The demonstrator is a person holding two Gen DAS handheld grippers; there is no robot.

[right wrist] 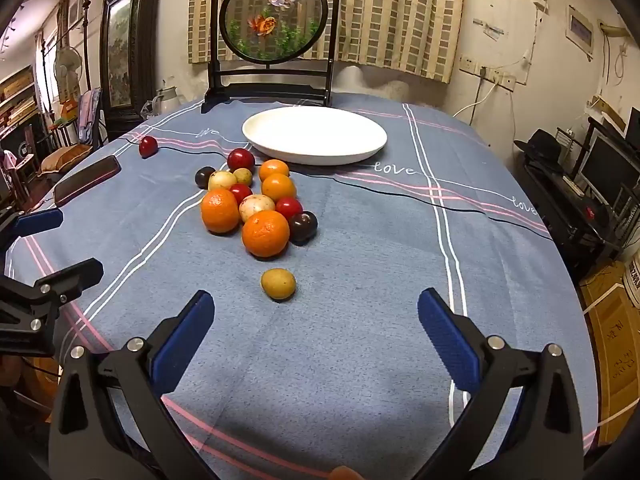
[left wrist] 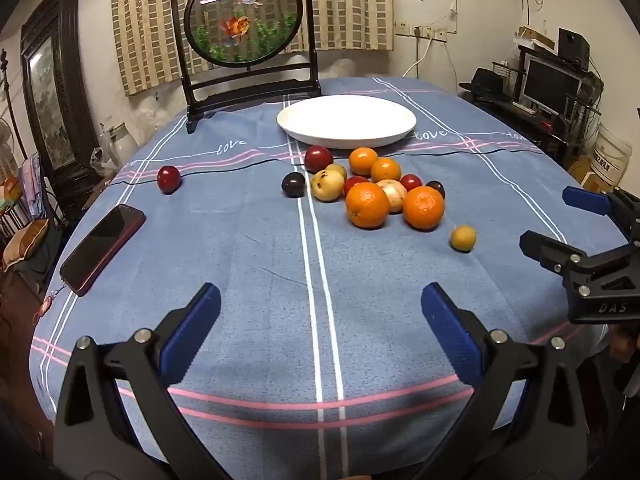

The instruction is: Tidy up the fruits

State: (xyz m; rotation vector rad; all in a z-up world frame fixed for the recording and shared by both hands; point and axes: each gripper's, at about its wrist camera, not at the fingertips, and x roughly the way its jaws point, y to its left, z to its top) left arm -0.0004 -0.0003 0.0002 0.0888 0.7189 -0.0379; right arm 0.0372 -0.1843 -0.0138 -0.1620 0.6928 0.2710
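Observation:
A pile of oranges (left wrist: pixel 367 205) (right wrist: pixel 265 233), red and dark plums and pale fruits lies mid-table in front of an empty white plate (left wrist: pixel 346 121) (right wrist: pixel 314 134). One small yellow fruit (left wrist: pixel 463 238) (right wrist: pixel 278 283) sits apart on the near side of the pile. A lone red plum (left wrist: pixel 168 179) (right wrist: pixel 148 146) rests far left. My left gripper (left wrist: pixel 320 300) hovers open over bare cloth, well short of the pile. My right gripper (right wrist: pixel 316 308) is open too, the yellow fruit just beyond its fingertips. Each gripper shows at the edge of the other's view.
A dark phone (left wrist: pixel 102 249) (right wrist: pixel 87 180) lies on the left of the blue striped tablecloth (left wrist: pixel 256 264). A framed goldfish screen (left wrist: pixel 244 36) (right wrist: pixel 276 20) stands behind the plate. Shelves with a monitor (left wrist: pixel 550 84) stand off the table's right side.

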